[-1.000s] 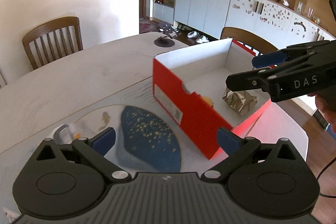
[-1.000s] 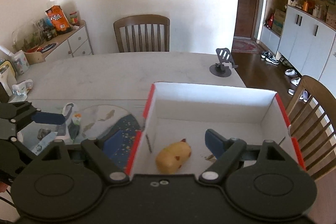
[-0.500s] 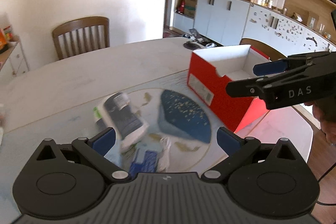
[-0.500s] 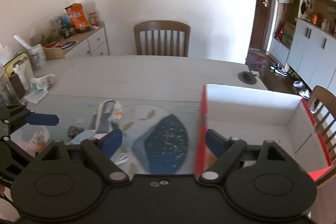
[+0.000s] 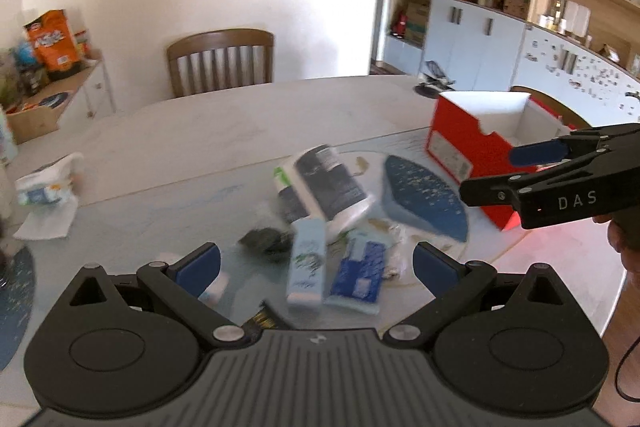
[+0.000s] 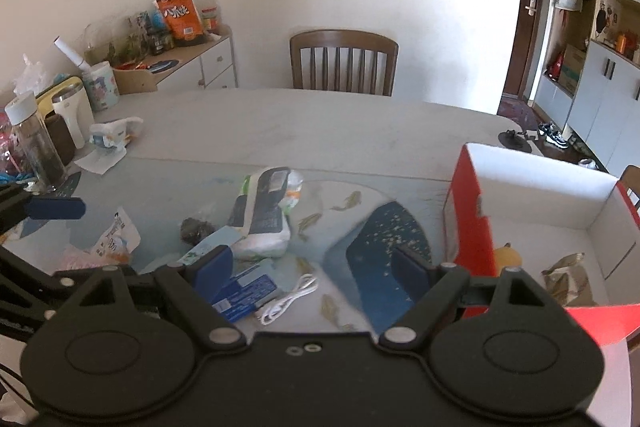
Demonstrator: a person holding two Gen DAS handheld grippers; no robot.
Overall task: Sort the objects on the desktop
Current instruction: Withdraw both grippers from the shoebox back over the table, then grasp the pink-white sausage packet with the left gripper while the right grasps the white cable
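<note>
A pile of small things lies mid-table: a white and dark wipes pack [image 5: 326, 187] [image 6: 262, 215], a pale blue packet [image 5: 307, 267], a dark blue packet [image 5: 358, 273] [image 6: 244, 293], a dark crumpled lump [image 5: 266, 245] [image 6: 196, 229] and a white cable [image 6: 286, 301]. A red box with a white inside [image 5: 472, 147] [image 6: 474, 227] stands to the right, holding a yellow toy [image 6: 507, 255] and a crumpled foil wrapper [image 6: 566, 275]. My left gripper [image 5: 316, 267] hangs open over the pile, nothing between its fingers. My right gripper [image 6: 312, 267] is open and empty between the pile and the box.
A blue speckled patch [image 6: 384, 239] marks the glass mat. A crumpled tissue pack [image 5: 48, 183] and torn wrappers [image 6: 114, 239] lie at the left. Bottles and cups [image 6: 36, 143] crowd the far left edge. A phone stand [image 6: 516, 137] sits beyond the box; a chair [image 6: 344, 65] stands behind the table.
Both grippers have swung left, away from the red box and toward the pile. The box slid from centre to the right of both views. Both stayed open.
</note>
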